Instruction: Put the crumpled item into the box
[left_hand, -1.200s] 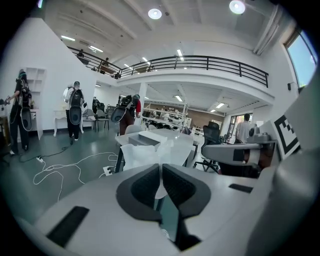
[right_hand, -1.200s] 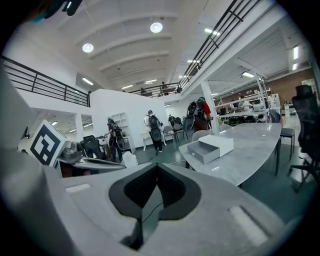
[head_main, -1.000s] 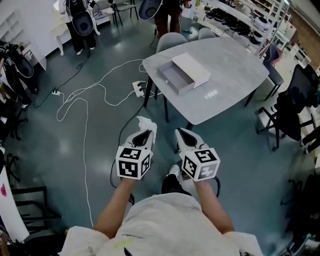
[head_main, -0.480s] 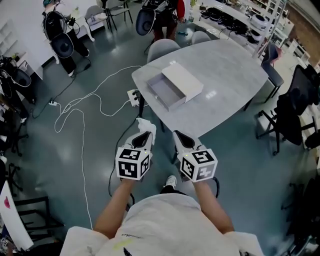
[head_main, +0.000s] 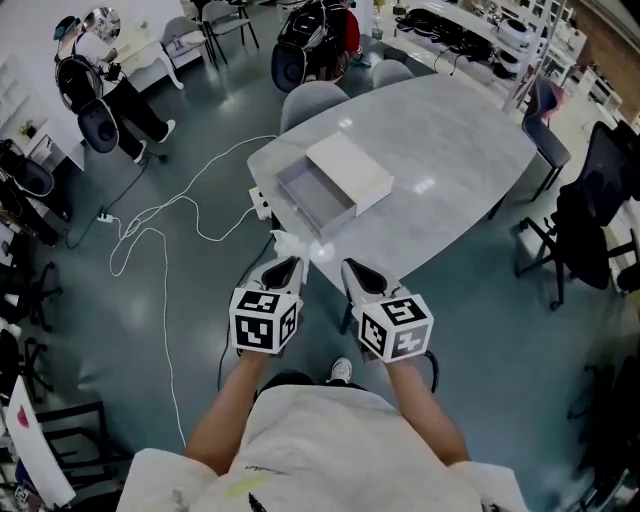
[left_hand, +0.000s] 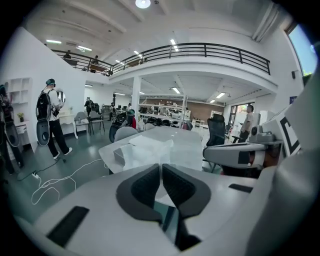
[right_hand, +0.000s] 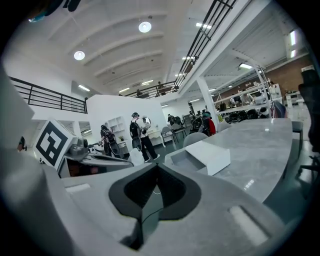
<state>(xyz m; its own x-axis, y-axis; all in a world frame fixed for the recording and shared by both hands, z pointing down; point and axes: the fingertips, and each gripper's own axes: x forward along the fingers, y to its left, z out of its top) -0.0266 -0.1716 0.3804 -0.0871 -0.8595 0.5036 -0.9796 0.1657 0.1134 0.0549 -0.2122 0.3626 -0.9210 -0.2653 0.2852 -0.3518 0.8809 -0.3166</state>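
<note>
My left gripper (head_main: 290, 262) is shut on a crumpled white item (head_main: 288, 243), which sticks out past its tips; in the left gripper view the item (left_hand: 150, 152) bunches just beyond the closed jaws (left_hand: 161, 166). Beside it my right gripper (head_main: 350, 266) is shut with nothing in it (right_hand: 156, 166). Both hang over the floor, just short of the table's near edge. The box (head_main: 330, 185) lies on the table: a grey tray pulled halfway out of a white sleeve, its inside bare. From the right gripper view the box (right_hand: 200, 157) is ahead and to the right.
The grey table (head_main: 470, 140) fills the upper middle. A grey chair (head_main: 312, 98) stands behind it and a black office chair (head_main: 590, 215) at the right. A white cable (head_main: 160, 230) and power strip (head_main: 260, 203) lie on the floor at left. People (head_main: 100, 100) stand at the back left.
The table and box have come nearer and lower in the head view. Both grippers keep their pose side by side, the left still holding the crumpled item.
</note>
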